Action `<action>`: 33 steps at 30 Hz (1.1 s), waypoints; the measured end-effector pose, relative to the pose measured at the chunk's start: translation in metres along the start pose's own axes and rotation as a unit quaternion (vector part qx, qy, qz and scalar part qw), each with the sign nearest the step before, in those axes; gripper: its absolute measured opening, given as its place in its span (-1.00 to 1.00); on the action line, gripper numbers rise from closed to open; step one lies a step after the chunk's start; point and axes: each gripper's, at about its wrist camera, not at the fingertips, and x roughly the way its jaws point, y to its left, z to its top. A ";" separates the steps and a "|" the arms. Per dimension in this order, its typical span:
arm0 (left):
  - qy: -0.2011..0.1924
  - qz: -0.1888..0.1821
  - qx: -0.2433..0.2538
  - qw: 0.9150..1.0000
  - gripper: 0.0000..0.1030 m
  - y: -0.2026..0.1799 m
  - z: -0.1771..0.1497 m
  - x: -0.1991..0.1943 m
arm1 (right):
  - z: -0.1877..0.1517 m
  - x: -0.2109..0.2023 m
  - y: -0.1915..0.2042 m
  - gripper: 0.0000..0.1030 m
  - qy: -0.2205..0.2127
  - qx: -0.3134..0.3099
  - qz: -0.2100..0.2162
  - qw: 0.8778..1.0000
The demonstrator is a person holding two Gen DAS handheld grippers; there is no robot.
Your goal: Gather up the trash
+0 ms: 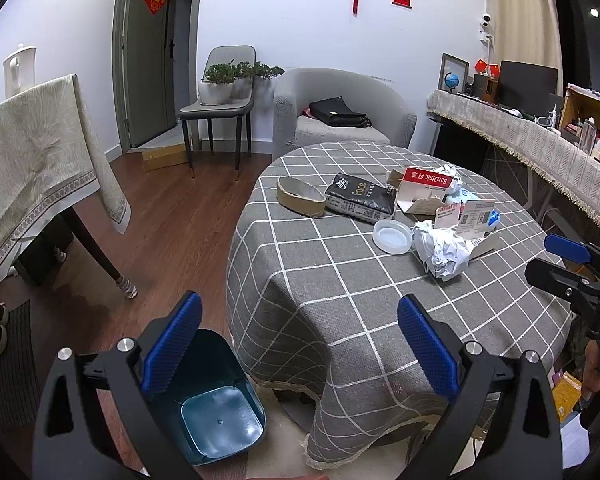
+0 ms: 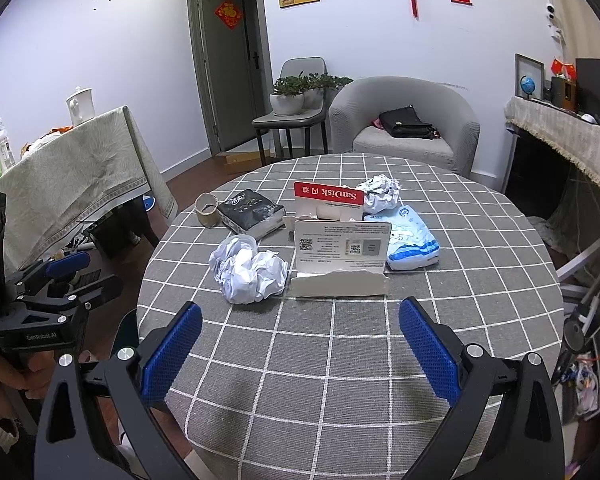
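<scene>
Your left claw [image 1: 300, 344] hangs released over the bin [image 1: 216, 412]; your right claw [image 2: 300, 344], also released, faces crumpled paper [image 2: 248, 272] just ahead on the table [image 2: 340, 360].

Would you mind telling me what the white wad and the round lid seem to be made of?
White wad: crumpled paper, matte, judging by its sharp creases. Round lid: probably translucent plastic, smooth with a faint sheen and a moulded rim.
</scene>
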 end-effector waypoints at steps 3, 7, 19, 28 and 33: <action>0.000 0.001 0.001 1.000 0.93 0.000 0.000 0.000 | 0.000 0.000 0.000 0.93 0.000 0.000 0.000 1.000; -0.001 0.000 0.002 1.000 0.93 0.000 0.000 0.000 | -0.001 0.000 -0.001 0.93 0.000 0.001 0.001 1.000; -0.001 0.001 0.002 1.000 0.93 0.000 0.000 0.000 | -0.001 0.001 -0.001 0.93 0.000 0.001 0.000 1.000; -0.004 -0.006 0.006 1.000 0.93 -0.002 0.000 -0.003 | -0.002 0.002 -0.002 0.93 0.002 -0.001 0.002 1.000; -0.008 -0.016 0.012 1.000 0.93 -0.007 0.002 -0.006 | -0.002 0.005 -0.004 0.93 0.011 0.003 0.012 1.000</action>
